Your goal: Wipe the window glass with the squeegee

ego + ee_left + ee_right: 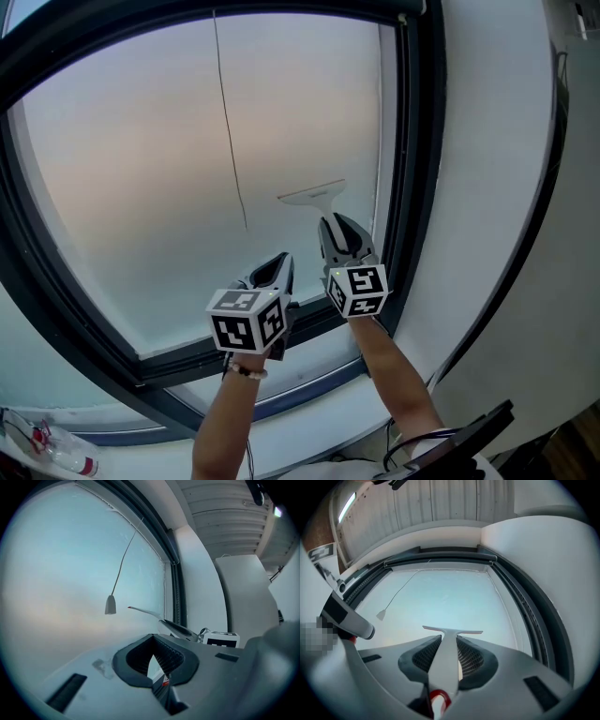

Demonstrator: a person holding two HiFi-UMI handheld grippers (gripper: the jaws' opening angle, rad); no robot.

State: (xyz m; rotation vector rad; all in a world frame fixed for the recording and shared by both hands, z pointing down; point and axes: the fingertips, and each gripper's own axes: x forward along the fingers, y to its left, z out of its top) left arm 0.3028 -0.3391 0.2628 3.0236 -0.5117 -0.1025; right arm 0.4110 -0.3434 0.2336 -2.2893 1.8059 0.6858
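Frosted-looking window glass (141, 169) fills most of the head view and is bounded by a dark frame (412, 141), with a white wall (497, 187) to the right of it. A thin cord (230, 122) is seen hanging down over the pane, and its small pull (110, 605) is shown in the left gripper view. The squeegee (314, 195) is held up near the right edge of the glass, in its lower part, with the blade lying roughly level. Whether the blade touches the pane cannot be told. Its pale handle (449, 653) is clamped between the ribbed pads of the right gripper (330, 225). The left gripper (278, 262) is held lower, just beside the right one and close to the bottom edge of the frame. Its jaws are drawn together with only a thin sliver of light between them, and nothing is gripped. A clear bottle (56, 450) lies below the bottom left corner of the window.
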